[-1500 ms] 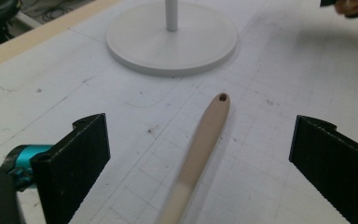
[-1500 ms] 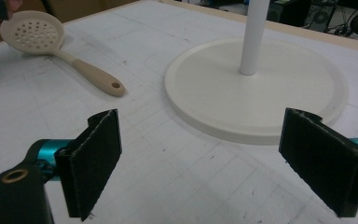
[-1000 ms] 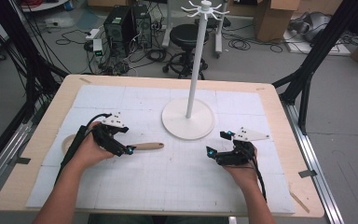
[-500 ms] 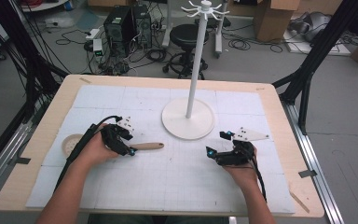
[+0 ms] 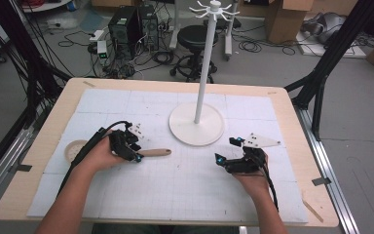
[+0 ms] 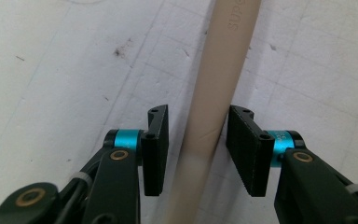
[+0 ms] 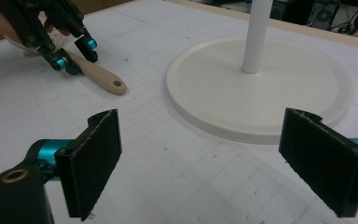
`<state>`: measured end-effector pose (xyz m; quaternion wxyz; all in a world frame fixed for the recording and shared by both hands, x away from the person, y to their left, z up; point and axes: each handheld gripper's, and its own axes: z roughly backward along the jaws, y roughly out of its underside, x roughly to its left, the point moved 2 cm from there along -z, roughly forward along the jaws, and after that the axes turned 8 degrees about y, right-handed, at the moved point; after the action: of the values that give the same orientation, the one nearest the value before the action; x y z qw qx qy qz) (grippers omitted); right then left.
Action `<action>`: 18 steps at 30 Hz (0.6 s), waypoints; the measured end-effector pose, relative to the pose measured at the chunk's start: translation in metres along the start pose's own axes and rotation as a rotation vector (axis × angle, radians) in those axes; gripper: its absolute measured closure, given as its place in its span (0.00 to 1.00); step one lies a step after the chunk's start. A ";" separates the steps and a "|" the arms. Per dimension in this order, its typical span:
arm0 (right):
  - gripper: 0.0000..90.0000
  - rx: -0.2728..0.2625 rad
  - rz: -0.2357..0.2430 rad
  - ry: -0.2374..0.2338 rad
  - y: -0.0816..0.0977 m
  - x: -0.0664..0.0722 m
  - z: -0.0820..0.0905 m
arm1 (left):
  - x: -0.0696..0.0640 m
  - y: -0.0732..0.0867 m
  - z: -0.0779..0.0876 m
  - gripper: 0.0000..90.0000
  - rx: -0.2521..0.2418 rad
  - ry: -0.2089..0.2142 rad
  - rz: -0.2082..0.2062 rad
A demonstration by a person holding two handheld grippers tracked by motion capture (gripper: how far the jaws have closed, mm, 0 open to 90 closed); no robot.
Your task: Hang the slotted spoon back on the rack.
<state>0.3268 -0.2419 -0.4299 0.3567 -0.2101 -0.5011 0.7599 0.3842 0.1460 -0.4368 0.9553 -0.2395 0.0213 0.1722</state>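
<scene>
- Left gripper (image 5: 135,152) low over the white gridded mat (image 5: 175,195), left of centre in the high view; jaws apart, straddling the beige handle (image 6: 209,121) of a wooden utensil.
- In the left gripper view: handle runs up between the two pads; a gap on the left side, right pad just beside or touching it, cannot tell which. Not clamped.
- Handle lies flat on the mat, its free end with a small hole (image 7: 117,84) pointing toward the stand base (image 5: 196,123), apart from it.
- Round end of the utensil (image 5: 74,149) visible left of the left hand (image 5: 100,156), partly hidden.
- Right gripper (image 5: 228,152) rests on the mat right of centre, near the base rim; jaws wide apart, nothing between them.
- White pole (image 5: 205,63) upright from the round base, hooks at the top.
</scene>
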 end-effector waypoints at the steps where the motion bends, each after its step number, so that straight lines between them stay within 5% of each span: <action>1: 0.13 0.002 -0.002 -0.001 0.000 0.000 0.000 | 0.001 -0.001 0.000 0.66 0.008 0.003 0.001; 10: 0.13 0.001 0.001 -0.001 0.000 0.000 0.000 | 0.001 -0.002 0.000 0.68 0.018 0.011 0.005; 18: 0.13 0.000 0.003 0.001 0.000 0.000 0.001 | -0.005 -0.004 -0.001 0.77 0.035 -0.004 -0.045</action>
<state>0.3264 -0.2420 -0.4295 0.3560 -0.2110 -0.5007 0.7603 0.3806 0.1410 -0.4350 0.9630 -0.2229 0.0170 0.1507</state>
